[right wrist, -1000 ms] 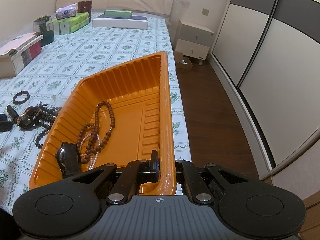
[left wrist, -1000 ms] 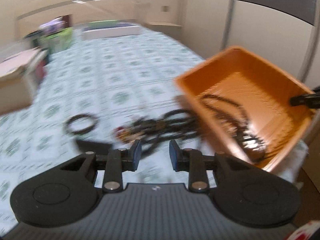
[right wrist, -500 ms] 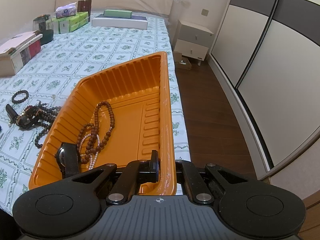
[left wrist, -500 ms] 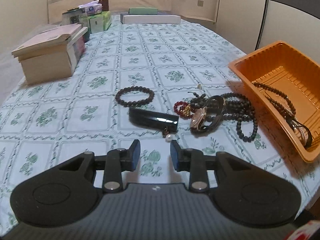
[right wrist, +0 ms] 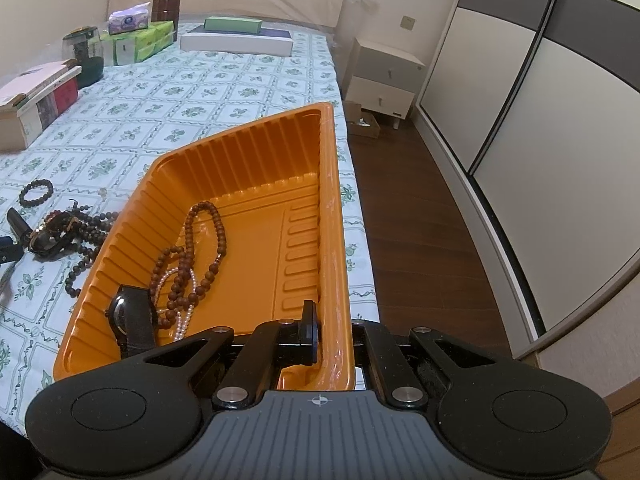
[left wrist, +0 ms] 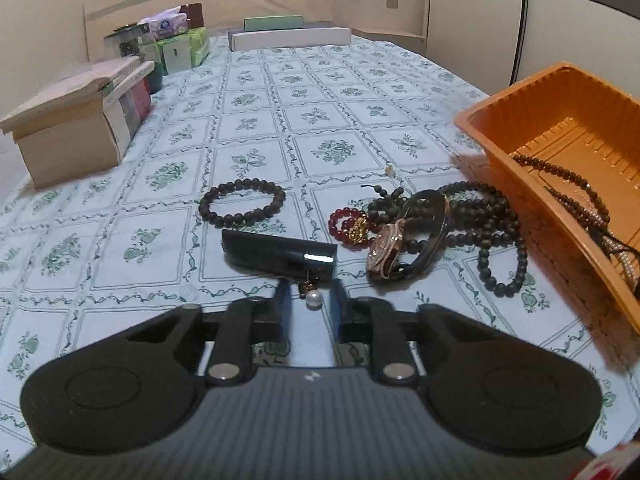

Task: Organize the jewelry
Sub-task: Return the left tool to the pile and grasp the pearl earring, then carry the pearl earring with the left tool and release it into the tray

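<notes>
- Closing in from a wider spread, the left gripper is being brought lower than half a second ago, a pearl earring lying between its pads, not yet pinched.
- Just beyond, a dark case and a gold watch are being left on the bedspread.
- The orange tray rim is being pinched, unchanged, by the right gripper.
- No writing is readable.

The orange tray runs off the right edge of the left wrist view, so its far side is cut off. In the right wrist view, the right claw's outer finger is hidden behind the tray's near wall. Beside the tray, the tangled dark beads are too small to separate.
</notes>
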`<control>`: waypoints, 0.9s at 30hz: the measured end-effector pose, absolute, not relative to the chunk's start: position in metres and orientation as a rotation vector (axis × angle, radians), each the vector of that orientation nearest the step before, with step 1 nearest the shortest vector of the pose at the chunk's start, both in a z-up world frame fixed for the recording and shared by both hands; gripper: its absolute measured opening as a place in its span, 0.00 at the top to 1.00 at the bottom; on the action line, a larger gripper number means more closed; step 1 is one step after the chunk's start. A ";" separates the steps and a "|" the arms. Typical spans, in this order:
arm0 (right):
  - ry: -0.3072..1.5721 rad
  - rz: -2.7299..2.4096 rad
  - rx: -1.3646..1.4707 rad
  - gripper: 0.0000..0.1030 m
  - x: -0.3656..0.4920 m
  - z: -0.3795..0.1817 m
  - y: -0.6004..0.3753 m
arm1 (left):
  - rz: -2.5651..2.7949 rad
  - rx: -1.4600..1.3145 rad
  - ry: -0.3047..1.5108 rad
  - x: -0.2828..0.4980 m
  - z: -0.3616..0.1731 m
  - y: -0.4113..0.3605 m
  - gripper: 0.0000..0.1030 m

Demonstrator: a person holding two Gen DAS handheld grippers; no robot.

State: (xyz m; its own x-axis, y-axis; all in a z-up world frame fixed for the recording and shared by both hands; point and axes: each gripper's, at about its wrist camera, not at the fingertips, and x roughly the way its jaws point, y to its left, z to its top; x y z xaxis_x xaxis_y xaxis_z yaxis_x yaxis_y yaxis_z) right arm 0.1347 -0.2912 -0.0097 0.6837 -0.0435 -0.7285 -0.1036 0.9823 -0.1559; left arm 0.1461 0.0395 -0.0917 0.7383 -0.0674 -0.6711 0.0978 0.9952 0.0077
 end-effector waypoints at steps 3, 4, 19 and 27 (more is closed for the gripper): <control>0.818 0.034 -0.190 0.96 0.135 -0.010 -0.291 | -0.087 0.048 0.736 0.144 -0.091 0.040 0.93; 0.818 0.035 -0.189 0.96 0.135 -0.010 -0.291 | -0.088 0.047 0.737 0.143 -0.090 0.040 0.93; 0.814 0.037 -0.183 0.96 0.135 -0.012 -0.293 | -0.239 -0.009 0.670 0.114 -0.050 0.005 0.93; 0.812 0.040 -0.180 0.96 0.134 -0.011 -0.293 | -0.473 0.015 0.620 0.114 -0.033 -0.070 0.93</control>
